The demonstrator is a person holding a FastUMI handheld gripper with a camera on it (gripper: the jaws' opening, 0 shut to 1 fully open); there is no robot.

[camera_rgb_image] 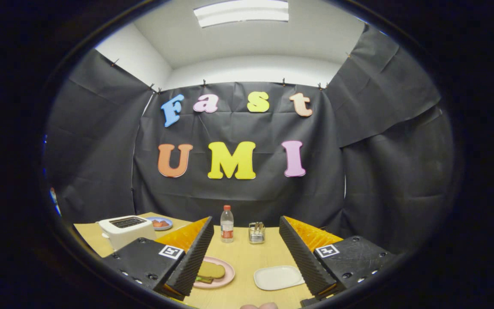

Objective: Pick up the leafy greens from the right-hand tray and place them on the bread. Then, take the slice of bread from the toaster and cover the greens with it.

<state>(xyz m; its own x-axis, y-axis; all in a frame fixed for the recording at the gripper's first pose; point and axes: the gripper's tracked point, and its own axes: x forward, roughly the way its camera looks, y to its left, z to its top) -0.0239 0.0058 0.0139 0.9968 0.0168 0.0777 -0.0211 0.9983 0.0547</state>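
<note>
My gripper (247, 257) stands open above the wooden table (247, 253), with nothing between its fingers. Between the fingers, toward the left one, a pink plate (228, 277) carries a slice of bread (211, 270) lying on top of leafy greens (202, 280) that peek out at its near edge. A white tray (278, 277) lies to the right of the plate, bare on top. The white toaster (123, 230) stands beyond the left finger, its slot dark; I cannot tell whether bread is inside.
A clear bottle with a red cap (227, 224) and a small metal holder (256, 232) stand at the back of the table. A blue plate with red food (160, 223) sits behind the toaster. A fingertip (259, 306) shows at the near edge.
</note>
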